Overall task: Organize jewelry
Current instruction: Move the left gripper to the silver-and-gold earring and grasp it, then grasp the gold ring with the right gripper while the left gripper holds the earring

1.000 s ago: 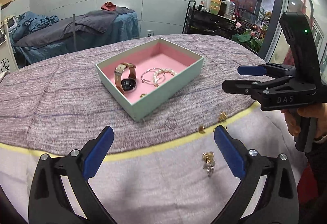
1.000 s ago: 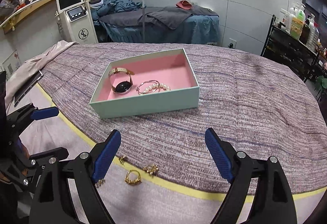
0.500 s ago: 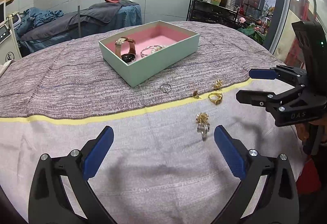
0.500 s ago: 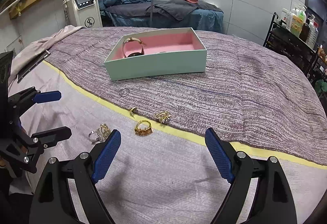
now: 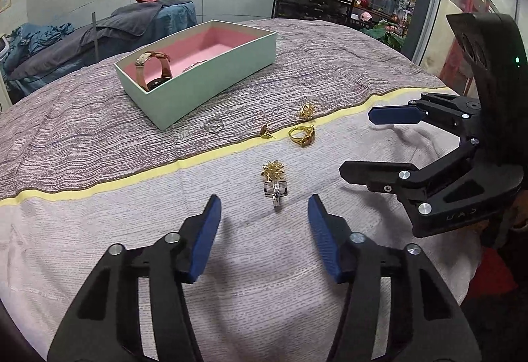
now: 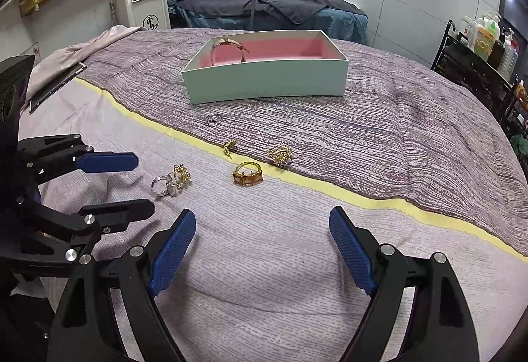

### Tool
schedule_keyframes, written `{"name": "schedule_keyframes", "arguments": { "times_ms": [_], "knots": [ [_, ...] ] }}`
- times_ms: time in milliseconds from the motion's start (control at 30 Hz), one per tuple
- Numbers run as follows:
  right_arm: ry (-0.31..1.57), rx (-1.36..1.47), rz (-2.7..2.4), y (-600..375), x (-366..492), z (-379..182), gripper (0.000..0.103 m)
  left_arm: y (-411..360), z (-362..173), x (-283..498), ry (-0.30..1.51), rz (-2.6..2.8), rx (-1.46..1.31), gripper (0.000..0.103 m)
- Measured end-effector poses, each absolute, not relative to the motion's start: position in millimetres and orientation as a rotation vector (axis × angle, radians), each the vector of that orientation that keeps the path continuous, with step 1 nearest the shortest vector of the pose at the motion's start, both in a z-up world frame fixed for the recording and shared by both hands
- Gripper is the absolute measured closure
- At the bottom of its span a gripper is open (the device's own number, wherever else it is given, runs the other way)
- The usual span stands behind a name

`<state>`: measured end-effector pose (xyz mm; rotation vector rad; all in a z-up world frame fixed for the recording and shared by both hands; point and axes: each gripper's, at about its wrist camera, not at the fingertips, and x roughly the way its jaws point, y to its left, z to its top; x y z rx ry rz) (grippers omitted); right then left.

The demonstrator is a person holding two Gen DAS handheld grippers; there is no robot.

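A mint-green cardboard box with a pink lining is seen on a purple-grey woven cover, and a watch with a tan leather strap is already lodged inside it at its left end. Short of the box, toward the cameras, a thin silver wire ring is seen closest to the box wall, then a small gold stud and a gold leafy piece near the pale yellow stripe, then a gold ring with an amber stone just past the stripe, and farthest from the box a silver ring touching a gold flower cluster. The left gripper is held low over the cloth with its blue-padded fingers spread, nothing between them, the silver ring and cluster lying just ahead of the gap. The right gripper is likewise spread wide and empty, lined up roughly toward the amber ring. A pick of the silver ring is judged to be in hand. Because ring and cluster touch, both could be caught, or one flicked away as the pads close; the soft, loosely laid cloth could be pinched with so low a piece, and a slim band could slip out on the way to the box.
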<state>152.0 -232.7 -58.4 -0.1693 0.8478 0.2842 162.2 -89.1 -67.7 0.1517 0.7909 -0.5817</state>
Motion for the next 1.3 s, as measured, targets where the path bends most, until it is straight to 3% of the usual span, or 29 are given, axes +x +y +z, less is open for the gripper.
{"name": "schedule_keyframes", "arguments": {
  "times_ms": [100,167,300,400,567,733,1167,1300],
  "knots": [
    [0.853,-0.169,0.286,-232.7,153.1,-58.9,0.023,-94.5,-72.0,168.5,0.805,-0.578,0.154,0.075],
    [0.857,-0.166,0.289,-233.3,154.1,-59.3,0.023,-96.9,-74.0,171.0,0.807,-0.577,0.157,0.077],
    [0.865,-0.173,0.288,-231.9,155.9,-61.2,0.024,-100.7,-75.6,171.5,0.8,-0.571,0.171,0.092],
    [0.875,-0.171,0.294,-230.1,158.2,-63.3,0.024,-100.4,-76.3,170.2,0.798,-0.58,0.173,0.097],
    [0.883,-0.18,0.321,-224.1,161.4,-64.5,0.028,-95.7,-75.9,169.9,0.795,-0.581,0.15,0.099],
    [0.91,-0.199,0.365,-216.1,167.5,-69.0,0.045,-87.1,-74.6,167.5,0.793,-0.574,0.132,0.099],
    [0.923,-0.227,0.36,-205.4,191.7,-71.5,0.063,-67.2,-74.7,169.7,0.797,-0.543,0.089,0.099],
    [0.923,-0.221,0.365,-203.2,195.4,-71.1,0.08,-66.9,-75.1,170.8,0.797,-0.544,0.084,0.099]
  ]
}}
